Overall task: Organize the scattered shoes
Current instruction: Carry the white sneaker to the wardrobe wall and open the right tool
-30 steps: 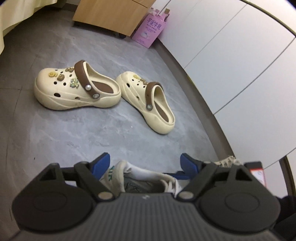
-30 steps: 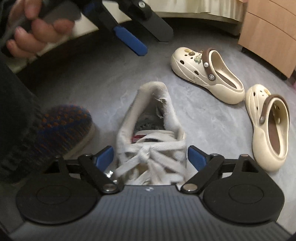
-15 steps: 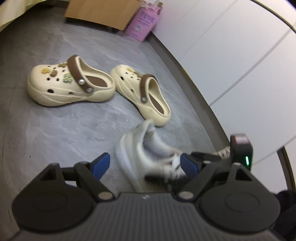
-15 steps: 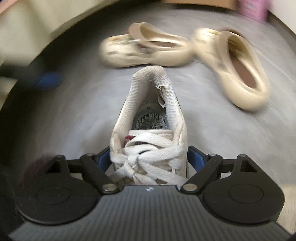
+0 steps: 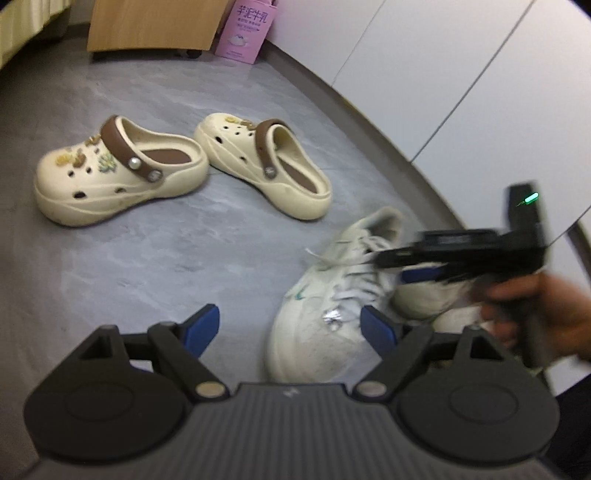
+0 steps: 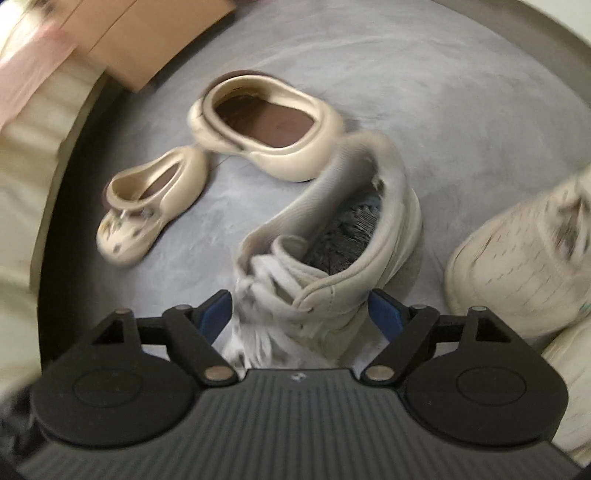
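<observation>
Two cream clogs with brown straps lie on the grey floor, one at the left (image 5: 118, 173) and one beside it (image 5: 266, 166); they also show in the right wrist view (image 6: 147, 206) (image 6: 266, 122). My left gripper (image 5: 290, 328) is open and empty above the floor. A white sneaker (image 5: 325, 321) lies just right of it near the wall. My right gripper (image 6: 301, 314) has its jaws around a second white sneaker (image 6: 332, 236), tilted, gripped at the laces. The right gripper shows in the left wrist view (image 5: 461, 258). The first sneaker (image 6: 524, 258) lies to its right.
White cabinet doors (image 5: 424, 74) and a dark baseboard run along the right. A wooden cabinet (image 5: 155, 26) and a pink box (image 5: 247, 29) stand at the back. A cream bedspread (image 6: 26, 166) hangs at the left in the right wrist view.
The right gripper has carried its sneaker toward the wall, beside the other sneaker, and tilted it. The left gripper has pulled back and left its sneaker on the floor.
</observation>
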A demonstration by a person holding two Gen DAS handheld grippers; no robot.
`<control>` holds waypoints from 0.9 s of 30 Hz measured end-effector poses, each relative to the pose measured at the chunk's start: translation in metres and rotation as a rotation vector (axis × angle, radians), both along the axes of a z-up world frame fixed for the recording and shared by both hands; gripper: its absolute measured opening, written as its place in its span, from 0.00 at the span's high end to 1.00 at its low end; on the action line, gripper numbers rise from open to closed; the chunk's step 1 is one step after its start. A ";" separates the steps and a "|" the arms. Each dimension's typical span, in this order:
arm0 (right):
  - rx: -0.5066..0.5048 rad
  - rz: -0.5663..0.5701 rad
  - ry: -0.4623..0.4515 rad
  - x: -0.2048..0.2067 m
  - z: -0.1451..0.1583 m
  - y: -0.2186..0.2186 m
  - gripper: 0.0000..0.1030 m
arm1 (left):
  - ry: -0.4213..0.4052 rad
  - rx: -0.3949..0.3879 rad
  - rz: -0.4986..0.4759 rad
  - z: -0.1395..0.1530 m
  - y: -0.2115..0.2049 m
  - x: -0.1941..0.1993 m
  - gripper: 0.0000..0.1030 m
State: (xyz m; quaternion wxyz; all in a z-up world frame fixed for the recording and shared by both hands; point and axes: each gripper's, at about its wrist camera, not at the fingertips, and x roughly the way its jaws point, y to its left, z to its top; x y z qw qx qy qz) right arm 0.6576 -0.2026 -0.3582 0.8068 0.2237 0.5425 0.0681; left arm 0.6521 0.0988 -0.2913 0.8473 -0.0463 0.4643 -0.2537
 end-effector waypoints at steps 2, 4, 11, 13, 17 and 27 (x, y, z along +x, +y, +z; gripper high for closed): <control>-0.067 0.151 0.001 0.008 0.022 -0.003 0.20 | -0.008 0.034 0.005 -0.001 -0.002 0.002 0.14; -0.209 0.386 -0.075 0.022 0.053 0.005 0.20 | -0.015 0.082 0.016 -0.003 -0.004 0.004 0.13; -0.642 0.939 -0.203 0.064 0.050 0.059 0.21 | 0.020 0.175 0.033 -0.010 -0.008 0.007 0.11; -0.632 0.943 -0.185 0.075 0.037 0.063 0.31 | 0.020 0.189 0.035 -0.011 -0.004 0.007 0.11; -0.696 1.015 -0.136 0.088 -0.001 0.066 0.40 | 0.009 0.216 0.027 -0.014 -0.004 0.007 0.10; -0.692 0.930 0.001 0.109 -0.024 0.037 0.71 | 0.069 0.214 0.032 -0.024 0.001 0.009 0.09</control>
